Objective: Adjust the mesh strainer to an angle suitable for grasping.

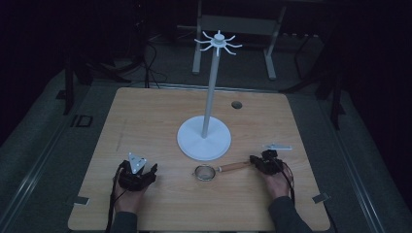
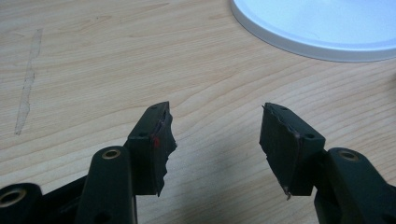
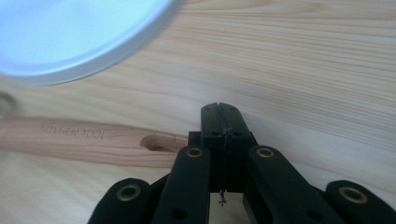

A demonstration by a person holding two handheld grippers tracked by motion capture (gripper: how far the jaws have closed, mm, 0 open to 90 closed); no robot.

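Note:
A small mesh strainer (image 1: 205,172) with a wooden handle (image 1: 235,167) lies on the table in front of a white hook stand (image 1: 211,97). My right gripper (image 1: 253,161) sits at the handle's far end; in the right gripper view its jaws (image 3: 219,114) are pressed together with nothing between them, and the handle (image 3: 70,137) lies just to their left. My left gripper (image 1: 153,170) rests on the table at the left. In its own view it (image 2: 215,126) stands open over bare wood, with the stand's round base (image 2: 327,28) ahead to the right.
The stand's base (image 1: 204,138) takes up the table's middle and its hooked top (image 1: 218,42) rises high. A small white piece (image 1: 278,146) lies behind the right hand. A round hole (image 1: 236,105) is at the back. Tape tabs (image 1: 80,200) mark the front corners.

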